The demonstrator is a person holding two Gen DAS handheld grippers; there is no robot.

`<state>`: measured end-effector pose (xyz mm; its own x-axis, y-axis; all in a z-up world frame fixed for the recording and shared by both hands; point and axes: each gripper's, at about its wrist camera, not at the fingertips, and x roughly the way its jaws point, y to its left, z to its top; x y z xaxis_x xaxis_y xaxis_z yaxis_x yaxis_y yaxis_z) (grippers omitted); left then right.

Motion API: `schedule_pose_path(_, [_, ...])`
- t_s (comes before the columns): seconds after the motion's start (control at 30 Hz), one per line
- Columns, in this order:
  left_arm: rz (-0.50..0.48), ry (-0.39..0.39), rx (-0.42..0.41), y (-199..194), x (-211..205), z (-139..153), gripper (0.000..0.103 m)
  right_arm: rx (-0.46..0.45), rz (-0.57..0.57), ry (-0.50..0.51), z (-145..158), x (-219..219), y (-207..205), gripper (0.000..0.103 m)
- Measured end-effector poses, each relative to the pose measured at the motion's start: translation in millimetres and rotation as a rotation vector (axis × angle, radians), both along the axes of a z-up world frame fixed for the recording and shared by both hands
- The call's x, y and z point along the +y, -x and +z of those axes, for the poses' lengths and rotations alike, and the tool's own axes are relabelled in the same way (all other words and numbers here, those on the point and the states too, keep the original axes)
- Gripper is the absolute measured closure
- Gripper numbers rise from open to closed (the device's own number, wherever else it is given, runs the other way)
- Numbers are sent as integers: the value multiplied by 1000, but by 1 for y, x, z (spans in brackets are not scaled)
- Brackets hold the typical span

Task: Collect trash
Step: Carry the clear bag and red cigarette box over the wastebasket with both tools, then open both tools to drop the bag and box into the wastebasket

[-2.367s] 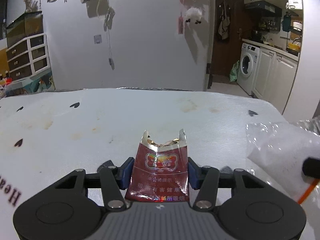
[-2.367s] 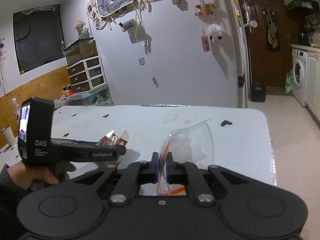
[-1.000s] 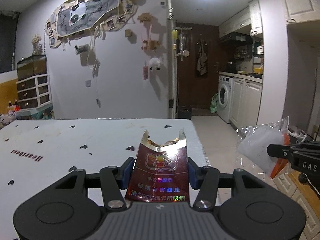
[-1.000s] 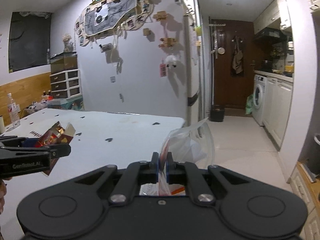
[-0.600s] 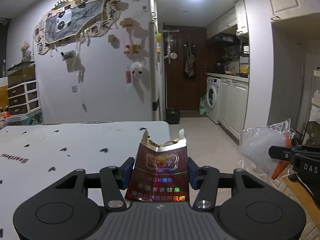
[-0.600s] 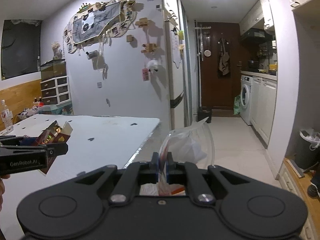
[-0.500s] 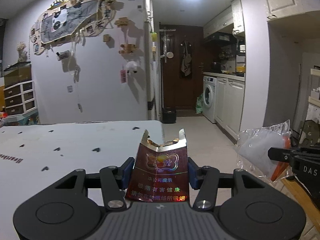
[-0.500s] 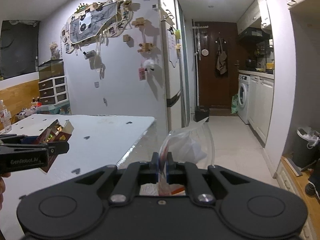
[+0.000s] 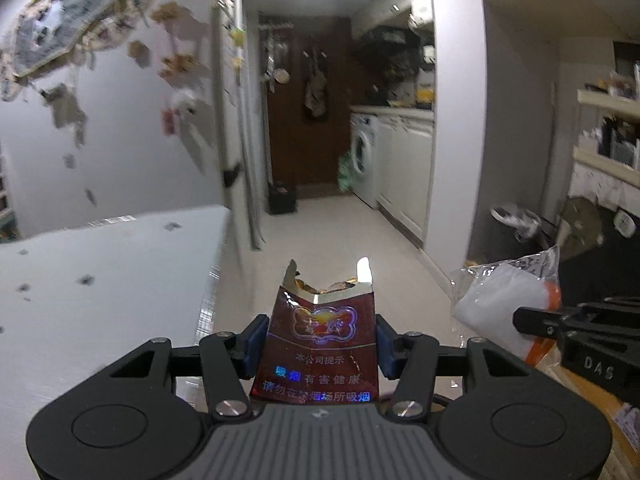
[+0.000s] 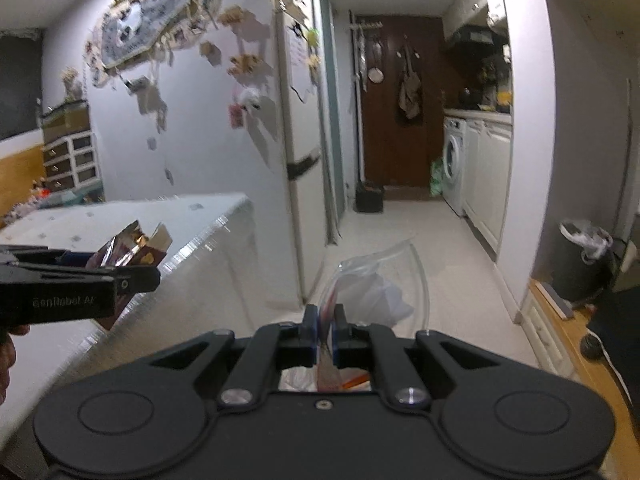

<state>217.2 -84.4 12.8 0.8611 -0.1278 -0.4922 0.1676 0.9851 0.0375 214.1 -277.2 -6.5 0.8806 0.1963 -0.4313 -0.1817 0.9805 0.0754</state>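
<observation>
My left gripper (image 9: 320, 340) is shut on a torn dark-red cigarette pack (image 9: 320, 344), its blue pads pressing both sides; the ripped foil top points up. In the right wrist view the same pack (image 10: 132, 248) shows at the left, held in the left gripper (image 10: 132, 276). My right gripper (image 10: 324, 328) is shut on the edge of a clear plastic bag (image 10: 372, 284) with white paper and something orange inside. That bag (image 9: 504, 304) hangs at the right of the left wrist view. A dark trash bin (image 10: 580, 260) with a white liner stands on the floor at the right.
The white table (image 9: 100, 280) with small dark marks lies to the left, its corner close by. Ahead runs a pale tiled corridor (image 10: 400, 232) with a washing machine (image 9: 364, 160), white cabinets and a dark door. A wooden ledge (image 10: 560, 320) sits at the lower right.
Both grippers have swung right and off the table toward the corridor, sinking a little. The trash bin has come into view at the right. Both grips are unchanged.
</observation>
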Motion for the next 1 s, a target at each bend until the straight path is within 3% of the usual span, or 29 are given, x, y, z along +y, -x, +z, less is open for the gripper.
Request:
schedule_pose_path(0.37, [-92, 11, 246, -54, -44, -86, 49, 183, -31, 21, -71, -42, -23, 96])
schedule_pose_path(0.5, [-125, -27, 357, -68, -59, -129, 49, 251, -15, 31, -94, -43, -36, 96])
schedule_pose_path(0.8, [-186, -71, 584, -94, -75, -215, 49, 381, 96, 125, -135, -26, -67, 96])
schedule_pose_path(1.0, [-180, -55, 686, -105, -67, -251, 48, 486, 172, 198, -164, -14, -89, 96])
